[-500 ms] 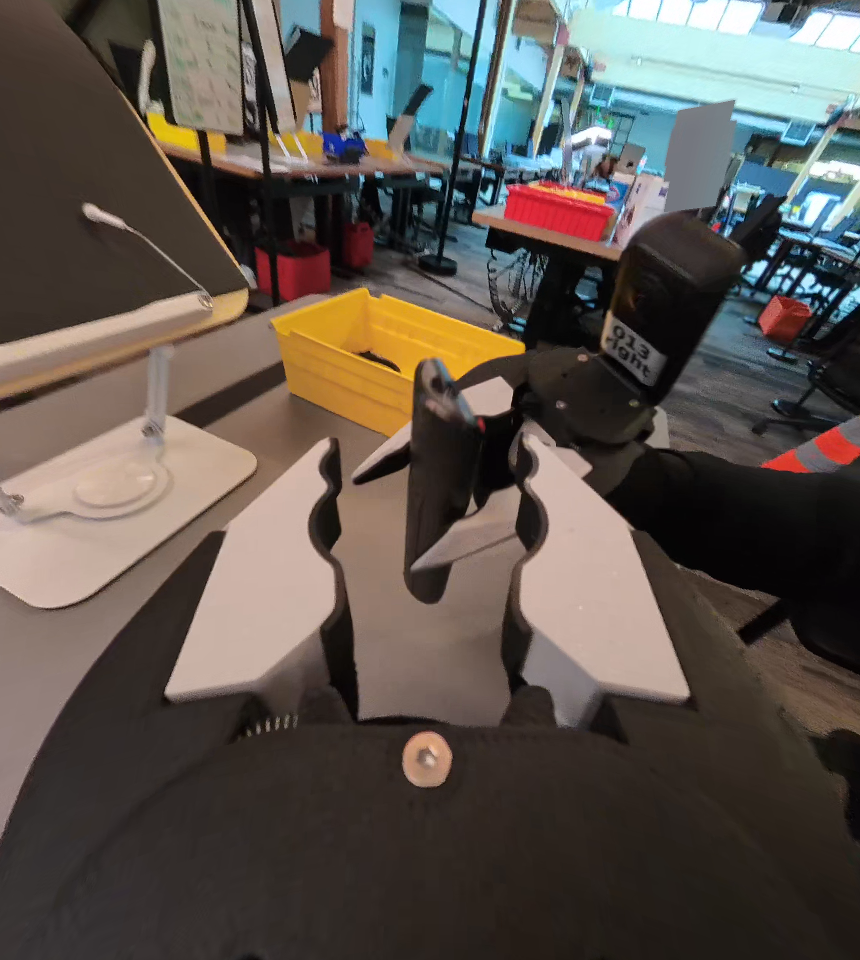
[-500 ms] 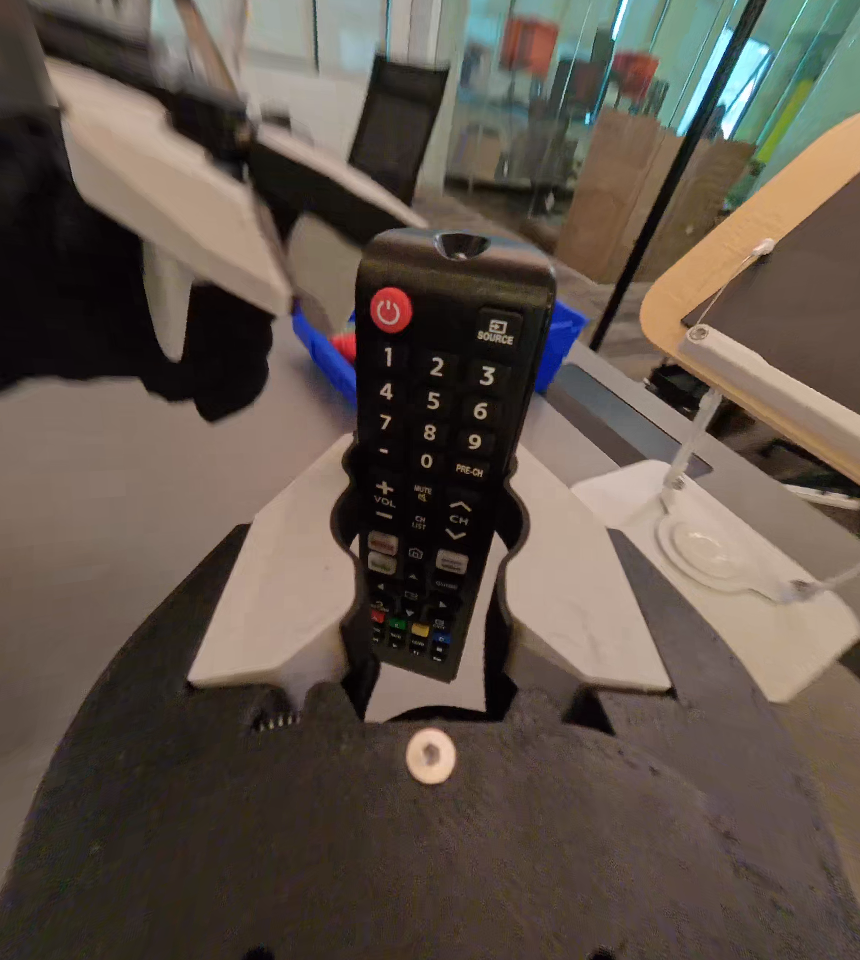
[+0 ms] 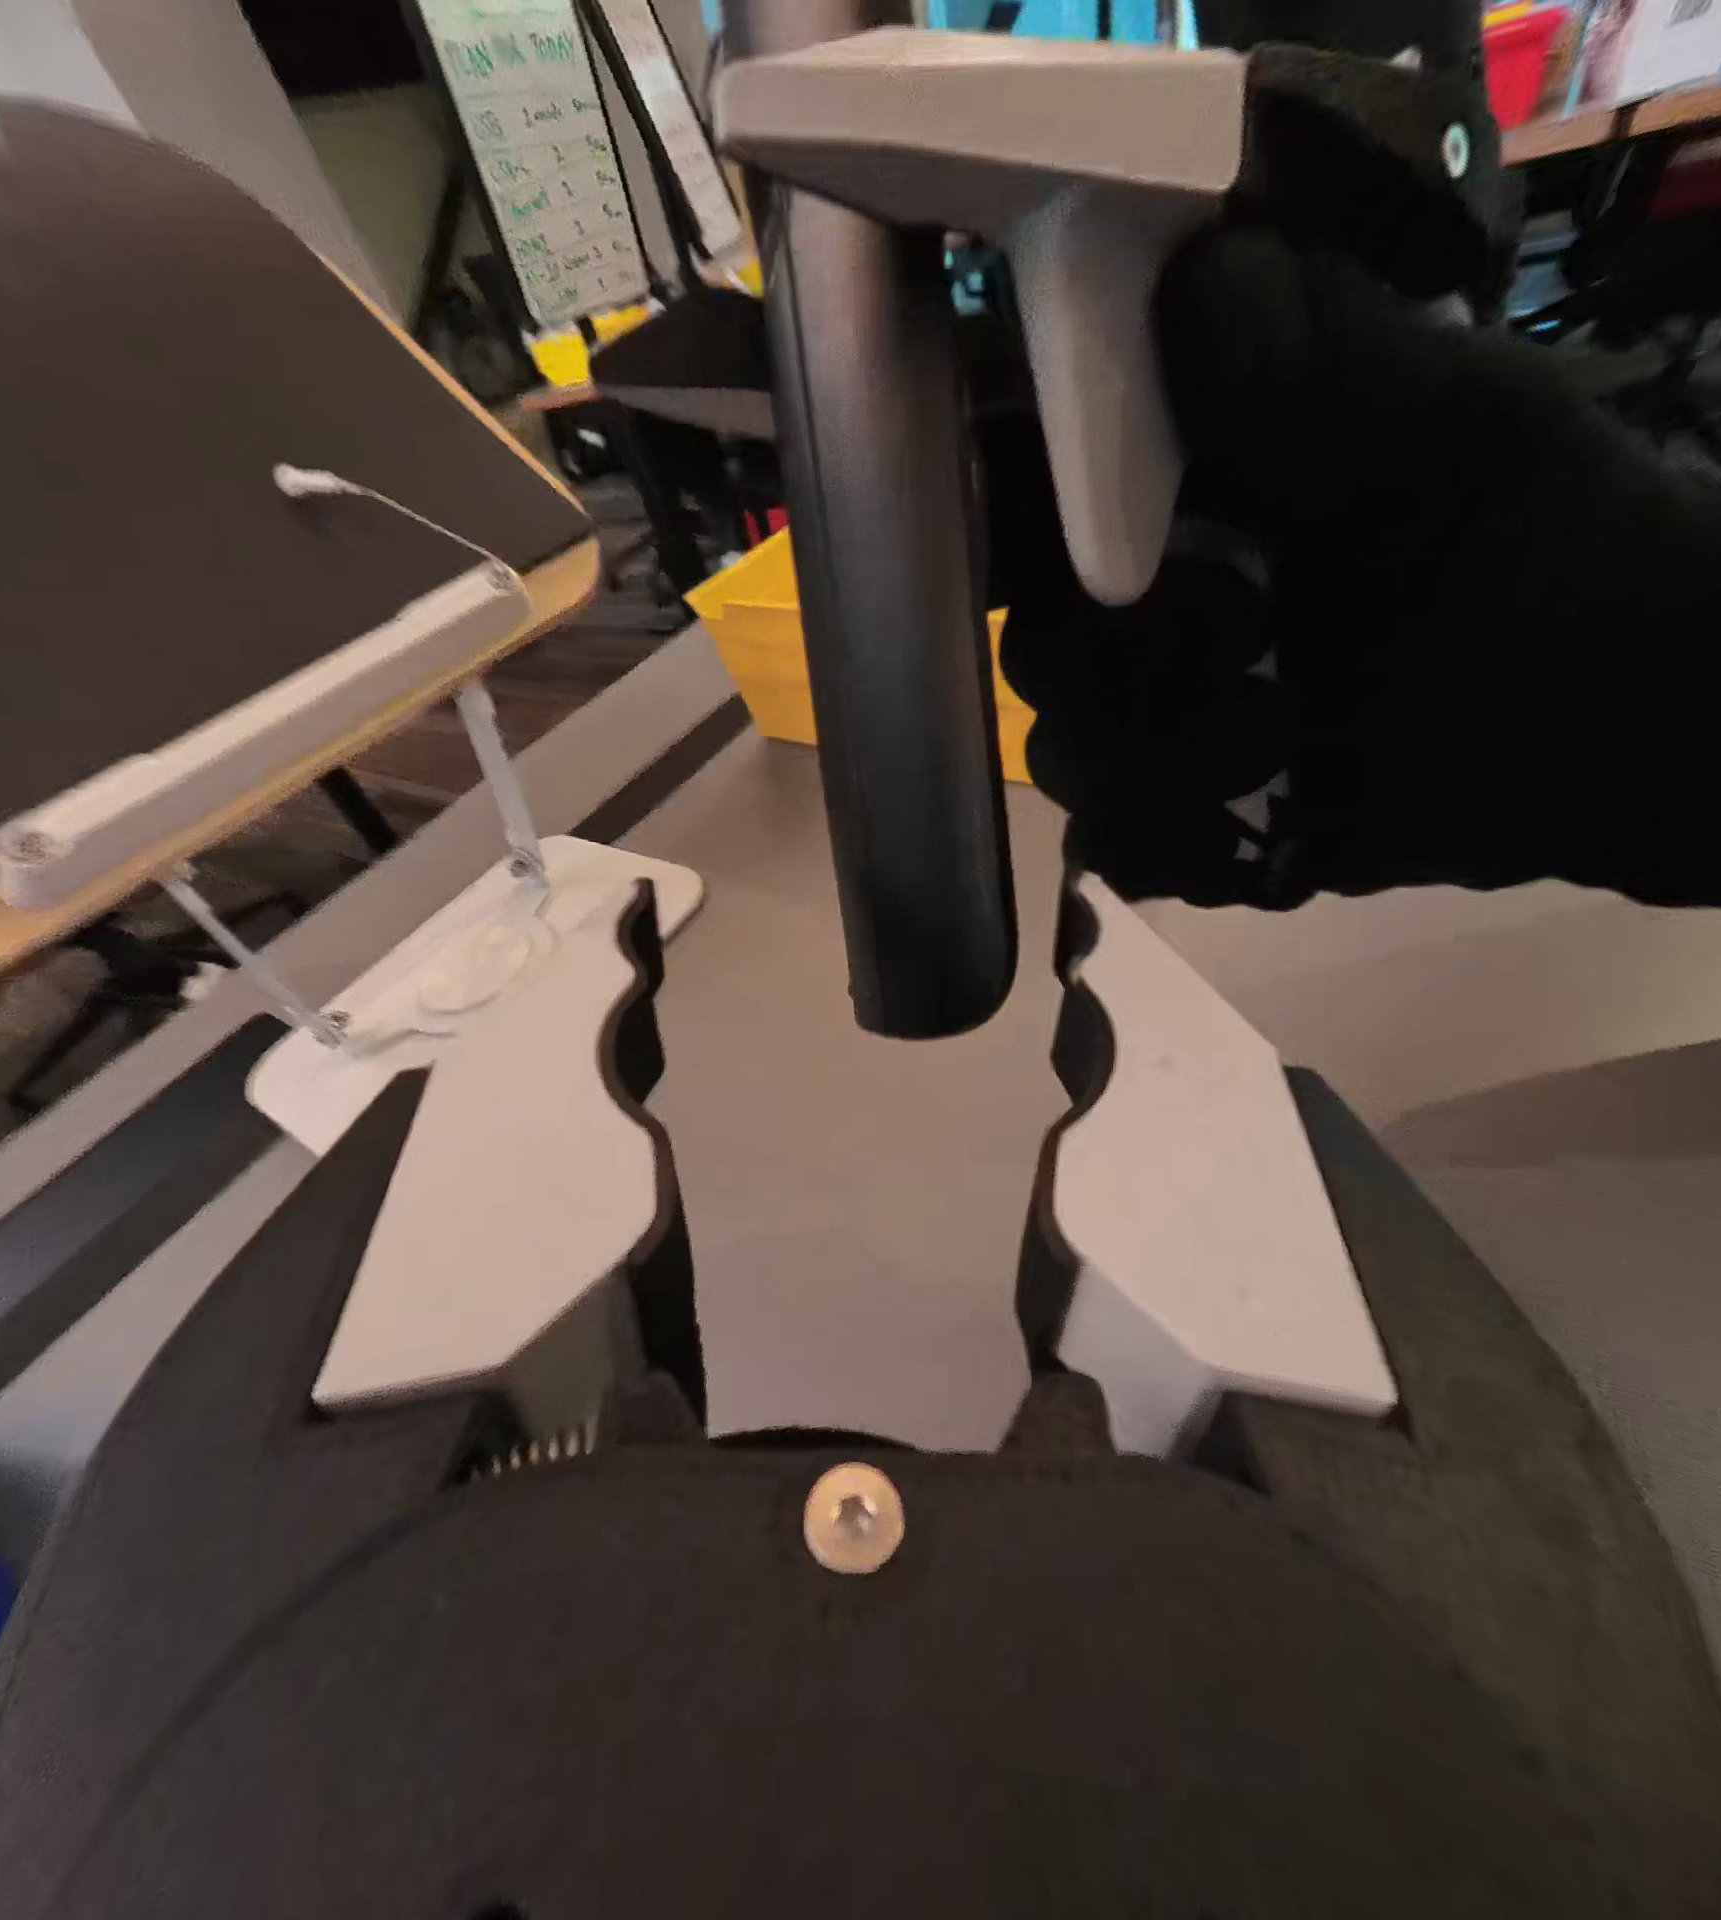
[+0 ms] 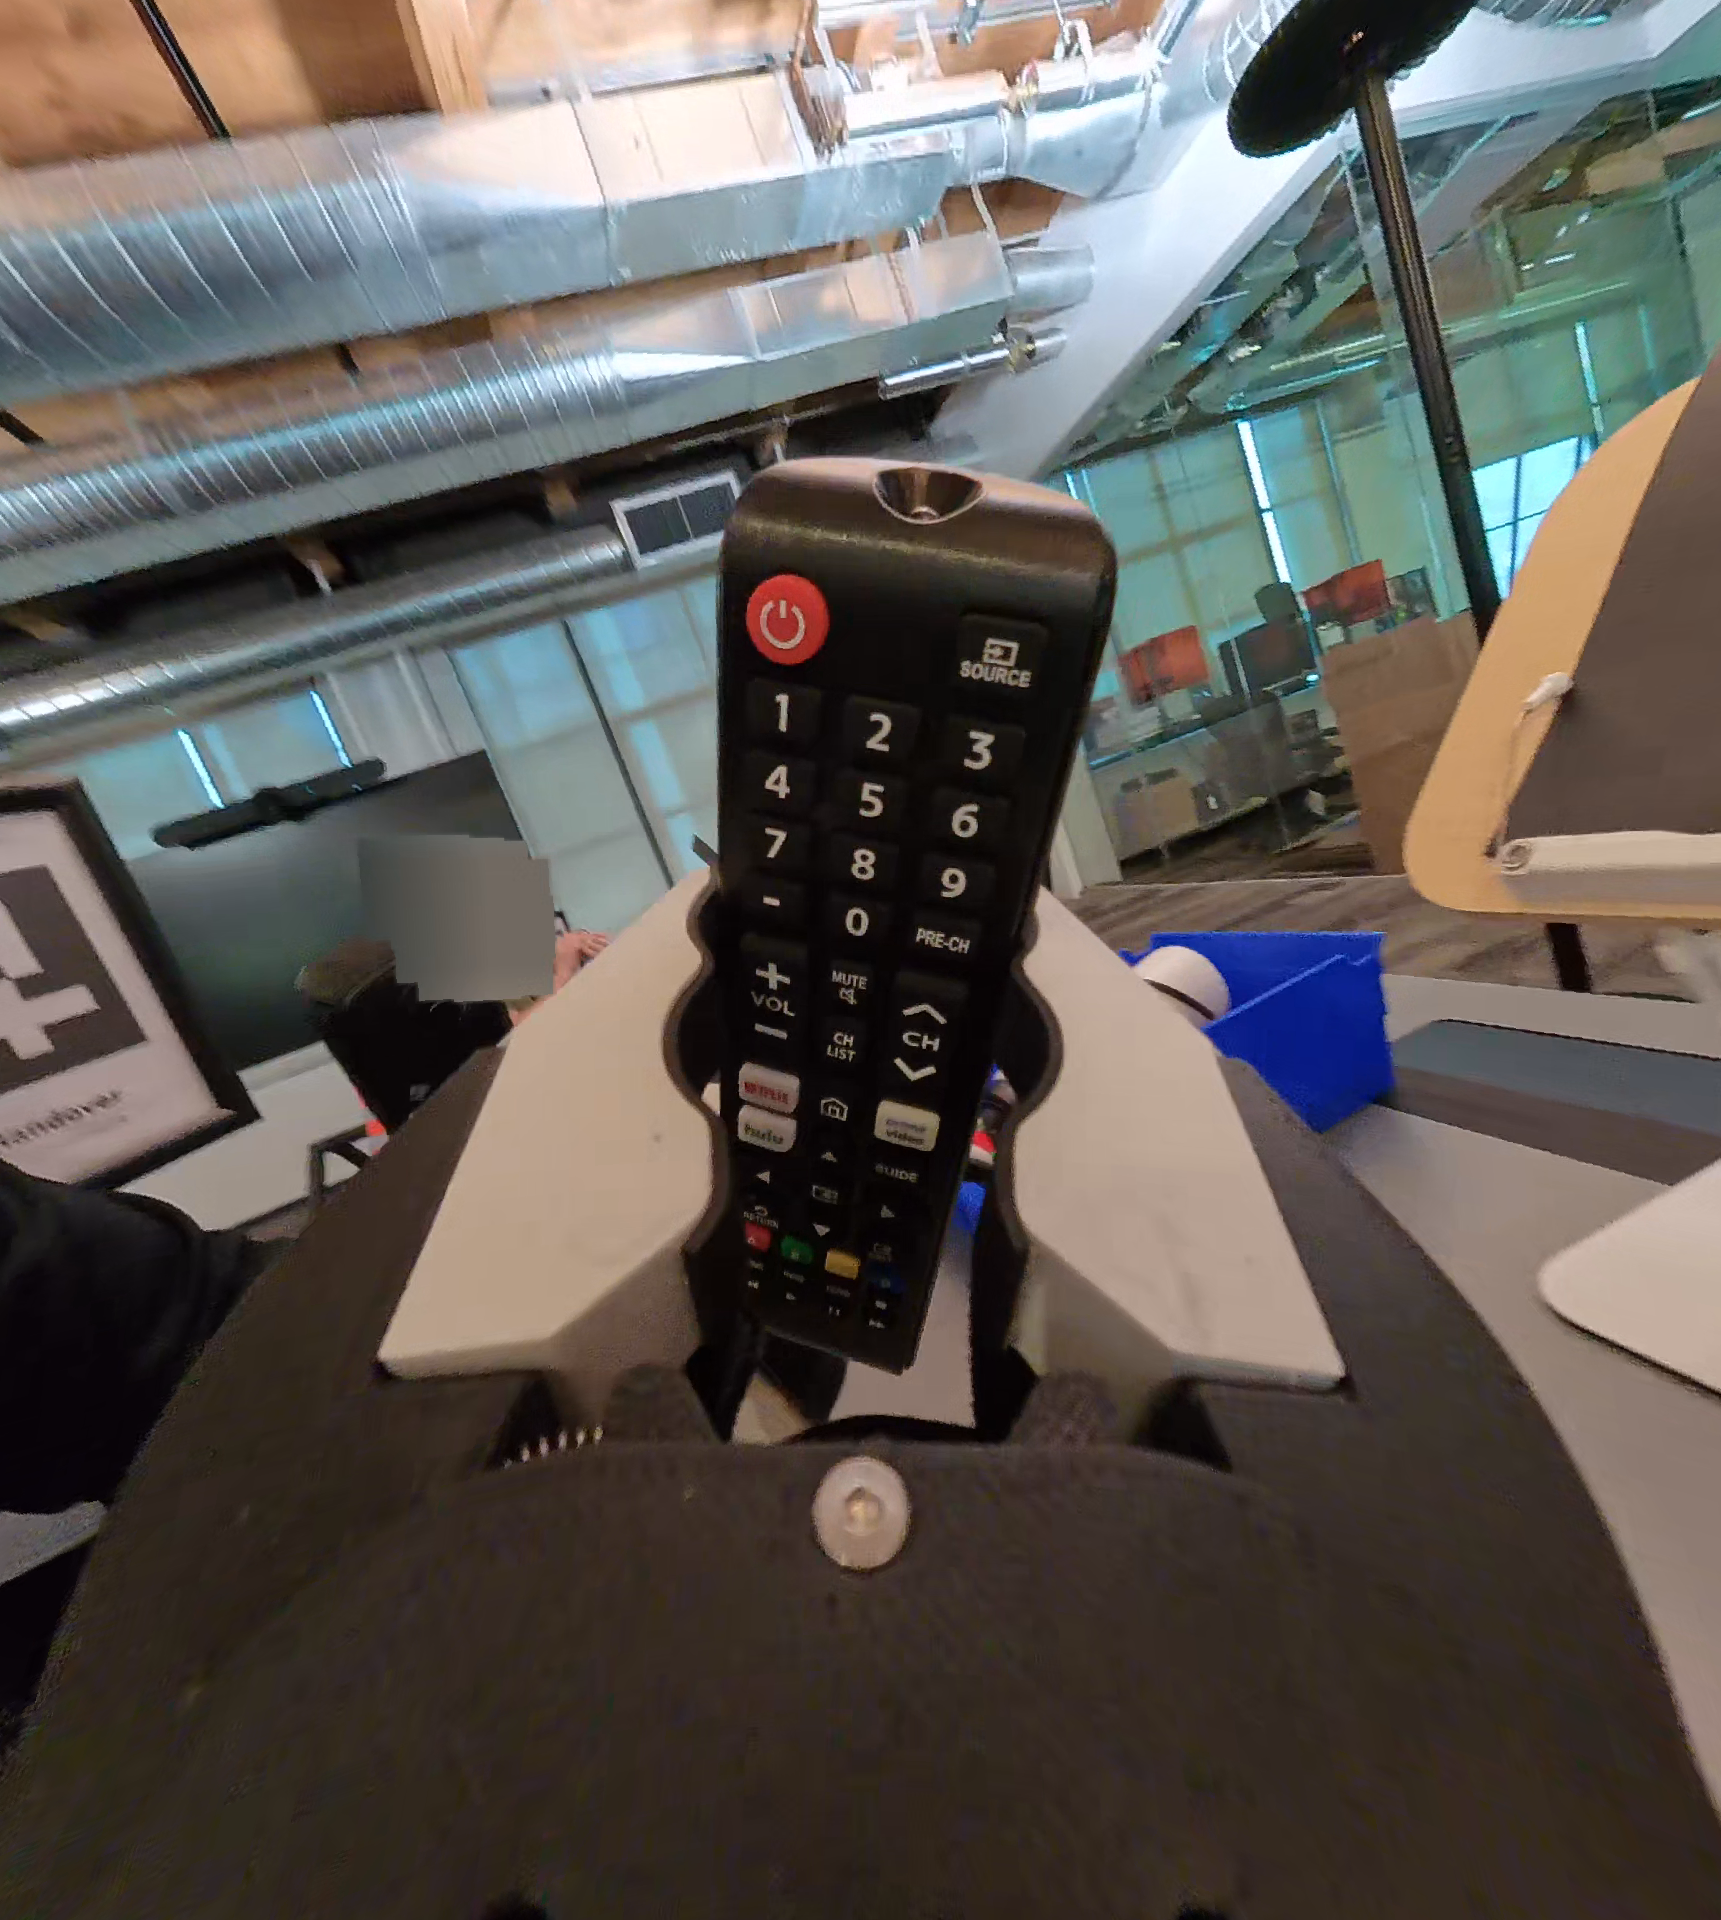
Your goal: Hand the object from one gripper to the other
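A black remote control stands upright in my right gripper, which is shut on its lower half, with the buttons facing the camera. In the left wrist view the remote hangs down with its plain back showing. The right gripper's grey fingers and a black-gloved hand hold it from above. My left gripper is open. The remote's lower end sits between its fingertips, nearer the right finger, without touching either.
A tilted dark board on a white stand is at the left of the grey table. A yellow bin stands behind the remote. In the right wrist view a blue bin and a framed marker sign show. My right fingertips sit around 9 cm from my left ones.
The right gripper has tilted up, so the remote now points toward the ceiling. The remote has come closer to the left gripper, and its lower end now lies between the open left fingers.
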A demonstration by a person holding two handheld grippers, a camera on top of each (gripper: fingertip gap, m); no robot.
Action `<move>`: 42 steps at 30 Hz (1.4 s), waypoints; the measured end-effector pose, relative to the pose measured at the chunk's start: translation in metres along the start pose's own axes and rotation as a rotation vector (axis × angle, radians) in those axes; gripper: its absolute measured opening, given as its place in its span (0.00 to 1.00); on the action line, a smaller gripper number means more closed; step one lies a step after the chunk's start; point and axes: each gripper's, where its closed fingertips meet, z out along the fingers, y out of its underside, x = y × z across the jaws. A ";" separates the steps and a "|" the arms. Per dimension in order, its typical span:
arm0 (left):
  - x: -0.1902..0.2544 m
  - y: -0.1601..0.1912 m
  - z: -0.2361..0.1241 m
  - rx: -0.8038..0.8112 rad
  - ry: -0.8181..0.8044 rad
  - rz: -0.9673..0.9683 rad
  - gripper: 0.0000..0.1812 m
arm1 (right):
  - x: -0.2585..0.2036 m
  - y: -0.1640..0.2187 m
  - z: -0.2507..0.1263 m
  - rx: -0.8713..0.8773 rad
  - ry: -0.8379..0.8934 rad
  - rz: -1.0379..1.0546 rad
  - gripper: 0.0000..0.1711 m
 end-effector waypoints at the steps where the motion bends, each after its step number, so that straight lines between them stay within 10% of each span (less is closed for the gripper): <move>1: 0.001 -0.005 -0.002 0.027 -0.022 0.033 0.35 | -0.003 0.001 0.001 0.008 -0.015 0.020 0.28; 5: 0.003 -0.013 -0.006 0.046 -0.047 0.086 0.16 | -0.005 0.004 0.002 0.035 -0.040 0.071 0.28; 20: -0.042 -0.019 -0.025 -0.116 -0.082 0.320 0.13 | 0.020 0.029 -0.035 -0.174 0.041 -0.035 0.54; 31: -0.036 -0.017 -0.041 -0.317 0.075 0.994 0.12 | -0.016 -0.030 -0.061 -0.457 -0.058 -0.519 0.37; 42: -0.003 -0.024 -0.039 -0.442 0.211 1.299 0.13 | -0.035 0.082 -0.031 -0.984 -0.309 -0.559 0.32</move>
